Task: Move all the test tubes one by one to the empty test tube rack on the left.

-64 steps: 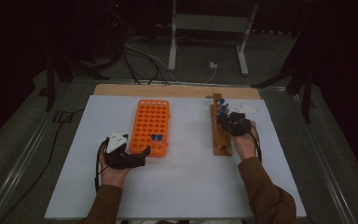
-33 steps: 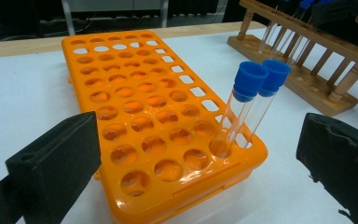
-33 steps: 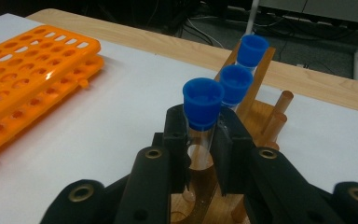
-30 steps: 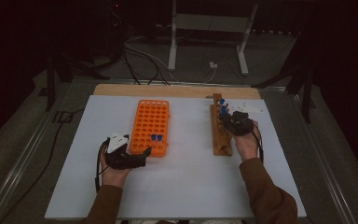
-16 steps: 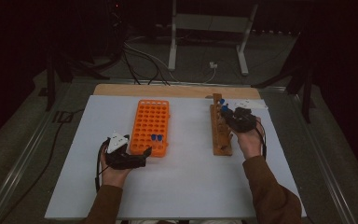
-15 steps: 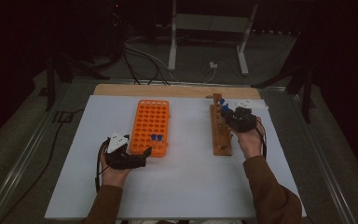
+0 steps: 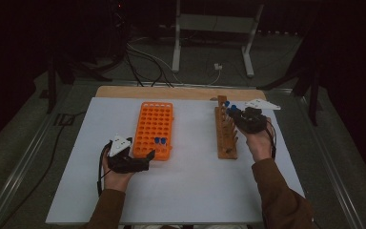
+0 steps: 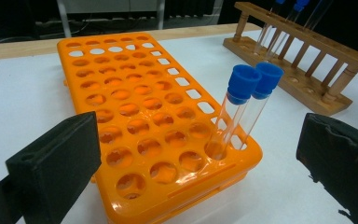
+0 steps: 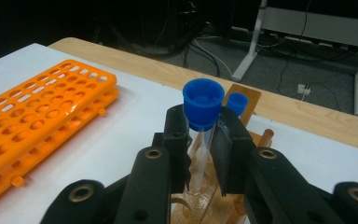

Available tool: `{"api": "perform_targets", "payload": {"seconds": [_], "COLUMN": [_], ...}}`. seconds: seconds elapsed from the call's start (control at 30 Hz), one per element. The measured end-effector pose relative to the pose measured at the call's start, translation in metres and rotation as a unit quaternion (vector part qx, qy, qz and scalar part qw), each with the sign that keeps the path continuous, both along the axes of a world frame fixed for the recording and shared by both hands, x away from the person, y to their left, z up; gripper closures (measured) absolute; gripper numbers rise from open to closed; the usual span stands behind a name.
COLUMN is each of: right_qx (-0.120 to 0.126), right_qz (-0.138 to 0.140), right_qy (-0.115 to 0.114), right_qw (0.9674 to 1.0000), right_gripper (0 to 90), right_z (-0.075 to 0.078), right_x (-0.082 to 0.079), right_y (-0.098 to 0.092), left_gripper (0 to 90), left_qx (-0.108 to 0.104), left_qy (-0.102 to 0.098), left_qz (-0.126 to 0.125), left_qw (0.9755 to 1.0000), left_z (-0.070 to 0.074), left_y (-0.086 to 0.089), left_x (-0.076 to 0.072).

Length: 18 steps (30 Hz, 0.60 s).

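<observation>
Dim room, brightly lit tabletop

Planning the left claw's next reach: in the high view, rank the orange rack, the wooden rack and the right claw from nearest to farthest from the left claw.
1. Orange rack: just ahead of the left claw, its near corner beside the open jaws.
2. Wooden rack: farther right, across bare table.
3. Right claw: over the wooden rack's far end, shut on a blue-capped tube.
</observation>
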State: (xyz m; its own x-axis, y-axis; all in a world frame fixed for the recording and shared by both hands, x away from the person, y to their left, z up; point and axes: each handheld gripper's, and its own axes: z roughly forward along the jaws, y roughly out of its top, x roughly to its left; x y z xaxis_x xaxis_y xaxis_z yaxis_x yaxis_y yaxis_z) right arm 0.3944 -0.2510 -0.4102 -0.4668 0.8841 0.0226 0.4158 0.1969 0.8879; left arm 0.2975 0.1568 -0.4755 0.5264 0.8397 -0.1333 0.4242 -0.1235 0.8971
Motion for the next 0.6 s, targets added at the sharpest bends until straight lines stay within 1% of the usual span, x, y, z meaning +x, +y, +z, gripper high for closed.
{"api": "perform_targets", "payload": {"seconds": [0.37, 0.6], "right_qx": [0.001, -0.001], "right_qz": [0.009, 0.025], "right_qy": [-0.011, -0.017], "right_qw": [0.9999, 0.9995], "right_gripper": [76.9, 76.9], "right_z": [0.011, 0.014], "right_x": [-0.005, -0.011], "right_y": [0.001, 0.007], "left_gripper": [0.7, 0.7], "left_qx": [0.003, 0.005], "left_qy": [-0.004, -0.003], "left_qz": [-0.004, -0.006], "left_qw": [1.0, 1.0], "left_z": [0.002, 0.003], "left_y": [-0.002, -0.003], "left_x": [-0.001, -0.001]}}
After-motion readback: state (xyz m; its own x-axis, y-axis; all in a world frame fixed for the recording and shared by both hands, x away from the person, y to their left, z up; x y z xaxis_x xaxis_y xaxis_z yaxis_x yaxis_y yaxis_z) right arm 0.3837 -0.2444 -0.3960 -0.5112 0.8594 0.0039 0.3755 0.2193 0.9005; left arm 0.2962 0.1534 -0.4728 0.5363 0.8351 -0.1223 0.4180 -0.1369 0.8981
